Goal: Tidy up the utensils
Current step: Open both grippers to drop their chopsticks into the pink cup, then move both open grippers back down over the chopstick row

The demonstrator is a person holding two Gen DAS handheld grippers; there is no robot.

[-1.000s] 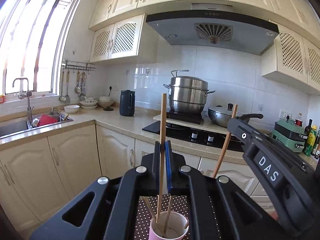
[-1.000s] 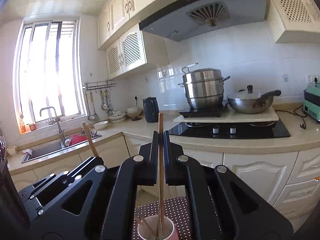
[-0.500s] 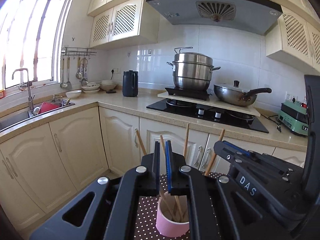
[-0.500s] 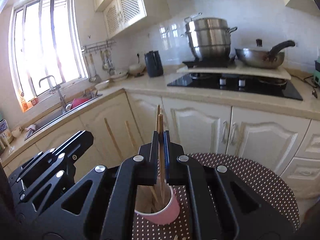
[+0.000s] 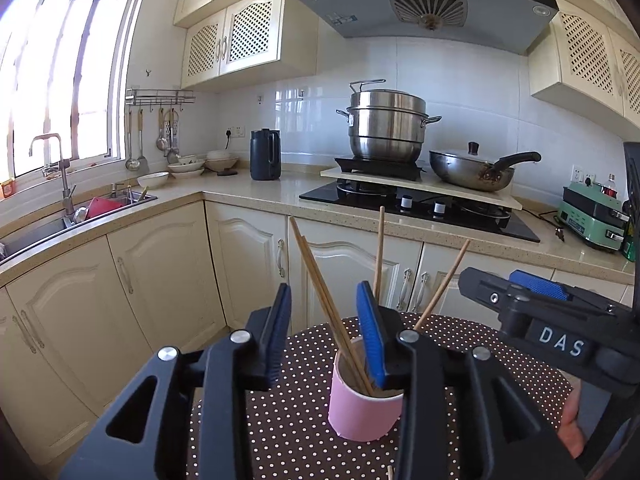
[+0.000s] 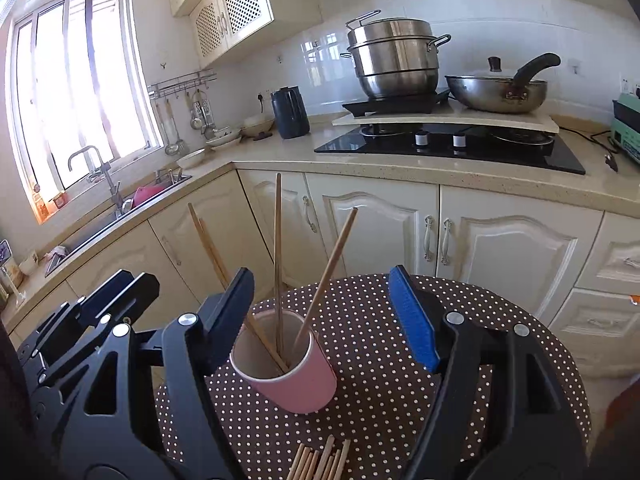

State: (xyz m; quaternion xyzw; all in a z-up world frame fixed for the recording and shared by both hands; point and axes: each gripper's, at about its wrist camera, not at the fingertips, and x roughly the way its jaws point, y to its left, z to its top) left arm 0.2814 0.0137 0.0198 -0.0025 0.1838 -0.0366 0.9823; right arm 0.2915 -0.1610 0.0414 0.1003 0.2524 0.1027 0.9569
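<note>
A pink cup (image 5: pixel 364 412) (image 6: pixel 292 376) stands on a round brown dotted table (image 5: pixel 280 420) (image 6: pixel 400 400) and holds several wooden chopsticks (image 5: pixel 320 280) (image 6: pixel 278 240). My left gripper (image 5: pixel 325 328) hovers just above the cup with its jaws opening. Two leaning chopsticks pass between its pads, which do not press on them. My right gripper (image 6: pixel 326 304) is over the cup from the other side, its jaws also opening and wide apart; the chopsticks stand free between them. Each gripper shows in the other's view: the right (image 5: pixel 540 320), the left (image 6: pixel 100 312).
A bundle of loose chopsticks (image 6: pixel 320 460) lies on the table at the near edge. Behind the table run cream cabinets (image 6: pixel 500 248) and a counter with a hob (image 6: pixel 460 144), steamer pot (image 5: pixel 386 124), wok (image 5: pixel 472 168), kettle (image 5: pixel 265 154) and sink (image 5: pixel 80 216).
Both grippers have sunk towards the cup. Each was shut on one chopstick; both have let go, and those chopsticks now stand in the cup.
</note>
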